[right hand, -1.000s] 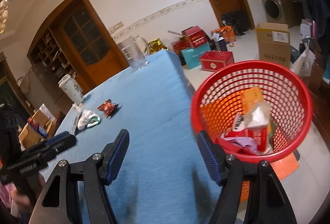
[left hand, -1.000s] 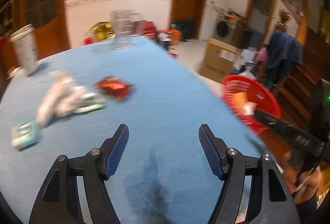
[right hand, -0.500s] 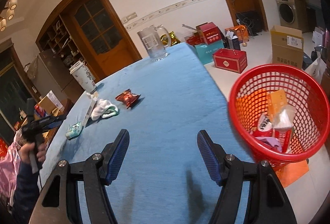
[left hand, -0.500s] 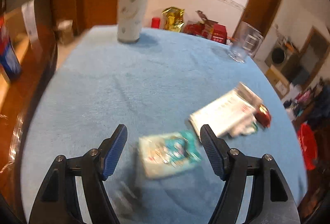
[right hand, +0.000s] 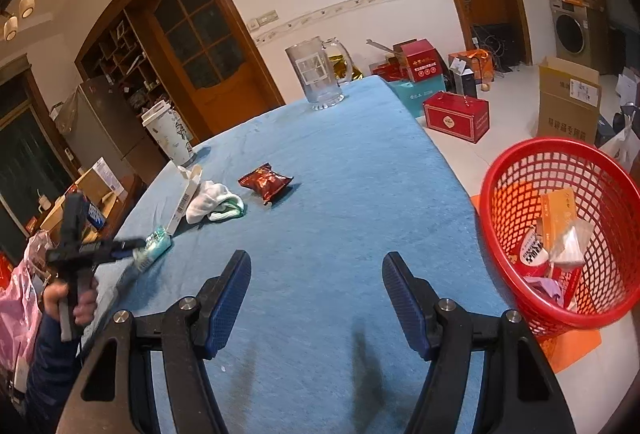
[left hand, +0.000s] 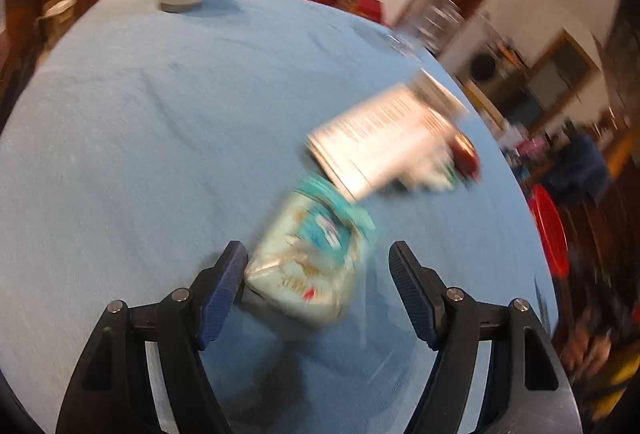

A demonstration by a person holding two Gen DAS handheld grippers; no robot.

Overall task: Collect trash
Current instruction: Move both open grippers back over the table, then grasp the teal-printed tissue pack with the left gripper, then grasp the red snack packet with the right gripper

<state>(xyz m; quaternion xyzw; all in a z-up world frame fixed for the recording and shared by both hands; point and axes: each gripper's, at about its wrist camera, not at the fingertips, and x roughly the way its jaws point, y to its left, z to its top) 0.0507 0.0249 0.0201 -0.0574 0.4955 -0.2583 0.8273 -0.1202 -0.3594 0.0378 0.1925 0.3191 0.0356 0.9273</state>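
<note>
Item: small pale-green and teal plastic snack packet (left hand: pixel 316 258), oblong, lying flat on the blue-cloth-covered desk (left hand: pixel 132 138) near its left edge; long axis runs away from the left hand-held gripper (left hand: pixel 318 270) toward a white printed flat carton (left hand: pixel 384 142) just beyond. Print blurred, not readable.

Left hand-held gripper: angled steeply down over the packet, jaws apart, blue pads on either side; the left pad looks to touch the packet's near corner, the right pad stands clear. In the right wrist view a hand (right hand: pixel 72 304) in a dark sleeve grips its handle at the desk's left edge.

Right hand-held gripper (right hand: pixel 316 298): jaws apart, nothing between them, tilted down over bare cloth.

Other trash on the desk: crumpled white cloth with green trim (right hand: pixel 216 202), dark red foil snack bag (right hand: pixel 265 181).

Receptacle: red plastic mesh basket (right hand: pixel 516 170) on the floor beside the desk's right edge, holding wrappers and cartons
</note>
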